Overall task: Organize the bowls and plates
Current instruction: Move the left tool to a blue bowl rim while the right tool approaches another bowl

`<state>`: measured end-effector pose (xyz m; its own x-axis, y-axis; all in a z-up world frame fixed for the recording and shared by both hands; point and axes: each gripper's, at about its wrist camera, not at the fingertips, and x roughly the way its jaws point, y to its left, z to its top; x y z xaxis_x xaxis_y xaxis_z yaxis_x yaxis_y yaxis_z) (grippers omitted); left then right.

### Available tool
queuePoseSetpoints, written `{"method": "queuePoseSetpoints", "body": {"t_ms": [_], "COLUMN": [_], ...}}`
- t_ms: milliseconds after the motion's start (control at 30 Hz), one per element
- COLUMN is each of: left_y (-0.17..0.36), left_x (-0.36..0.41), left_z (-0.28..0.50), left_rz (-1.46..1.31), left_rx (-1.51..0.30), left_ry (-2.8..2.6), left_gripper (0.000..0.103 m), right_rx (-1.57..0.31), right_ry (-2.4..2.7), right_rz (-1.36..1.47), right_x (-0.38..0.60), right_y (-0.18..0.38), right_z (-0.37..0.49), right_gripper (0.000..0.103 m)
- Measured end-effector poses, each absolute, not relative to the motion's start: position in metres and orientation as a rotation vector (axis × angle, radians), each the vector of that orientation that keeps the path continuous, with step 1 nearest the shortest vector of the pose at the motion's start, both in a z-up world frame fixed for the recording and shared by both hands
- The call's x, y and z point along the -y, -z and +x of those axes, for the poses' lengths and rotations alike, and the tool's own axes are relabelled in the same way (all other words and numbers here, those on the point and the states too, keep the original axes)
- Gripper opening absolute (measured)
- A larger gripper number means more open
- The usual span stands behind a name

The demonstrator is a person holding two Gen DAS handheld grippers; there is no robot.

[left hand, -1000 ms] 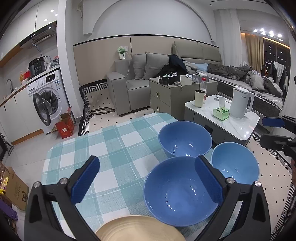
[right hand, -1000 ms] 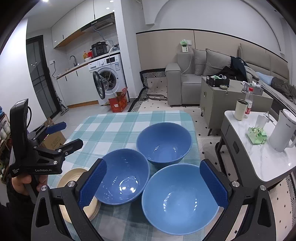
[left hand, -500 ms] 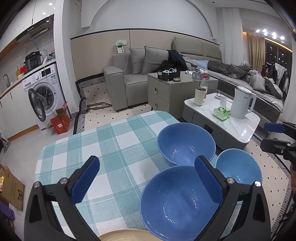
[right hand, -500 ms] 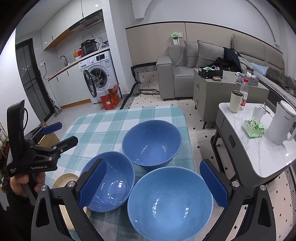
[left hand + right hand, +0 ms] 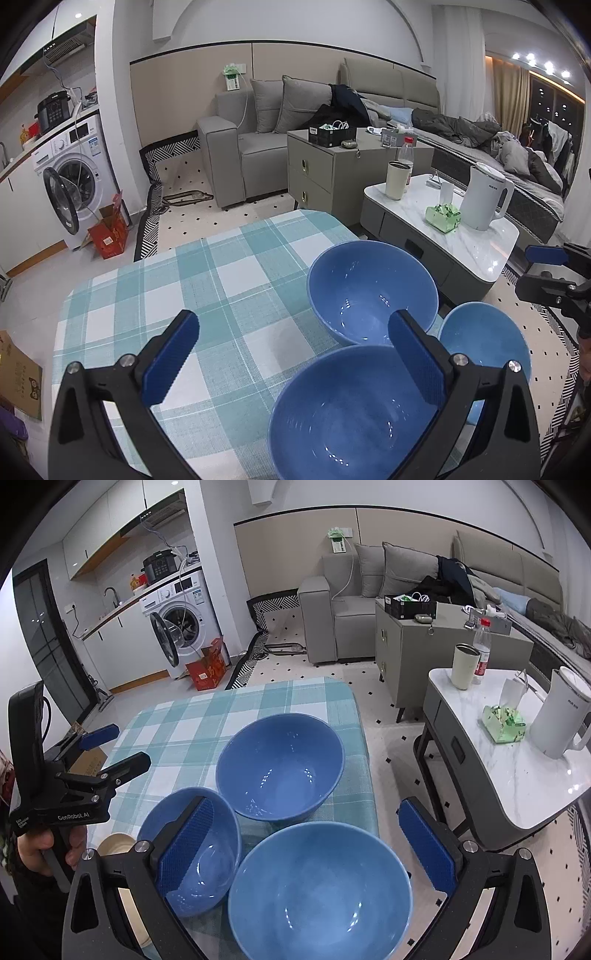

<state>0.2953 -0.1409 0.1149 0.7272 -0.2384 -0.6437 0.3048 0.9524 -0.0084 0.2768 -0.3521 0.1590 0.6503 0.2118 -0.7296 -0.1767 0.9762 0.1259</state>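
Three blue bowls sit close together on the checked tablecloth (image 5: 207, 280). In the left wrist view the near bowl (image 5: 343, 417) lies under my right finger, the far bowl (image 5: 369, 291) is beyond it, and the third bowl (image 5: 484, 339) is at the right. My left gripper (image 5: 288, 354) is open and empty above the cloth. In the right wrist view my right gripper (image 5: 306, 838) is open and empty over the nearest bowl (image 5: 317, 890), with the far bowl (image 5: 280, 768) and the left bowl (image 5: 199, 849) beside it. A tan plate (image 5: 114, 845) peeks out at the left.
The left gripper (image 5: 99, 753) shows in the right wrist view, the right gripper (image 5: 546, 273) in the left wrist view. A low marble table (image 5: 476, 240) with kettle (image 5: 484, 203), cup and tissue pack stands right of the cloth table. Sofa and washing machine lie beyond.
Both grippers have moved forward and lower over the table, so the bowls look larger and nearer. The tan plate has dropped out of the left wrist view. Both stay open.
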Motion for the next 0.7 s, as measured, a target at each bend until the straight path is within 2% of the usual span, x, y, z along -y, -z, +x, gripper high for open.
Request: {"method": "queuePoseSetpoints", "body": {"t_ms": [700], "left_y": [-0.088], "left_x": [0.142], "left_z": [0.347], "left_rz": [0.085], "left_rx": [-0.790], "left_ry": [0.319], "left_gripper": [0.103], "right_rx": [-0.944], "right_ry": [-0.212], "right_rz": [0.070], "right_x": [0.352], "right_y": [-0.117], "right_z": [0.341], "right_gripper": [0.102]}}
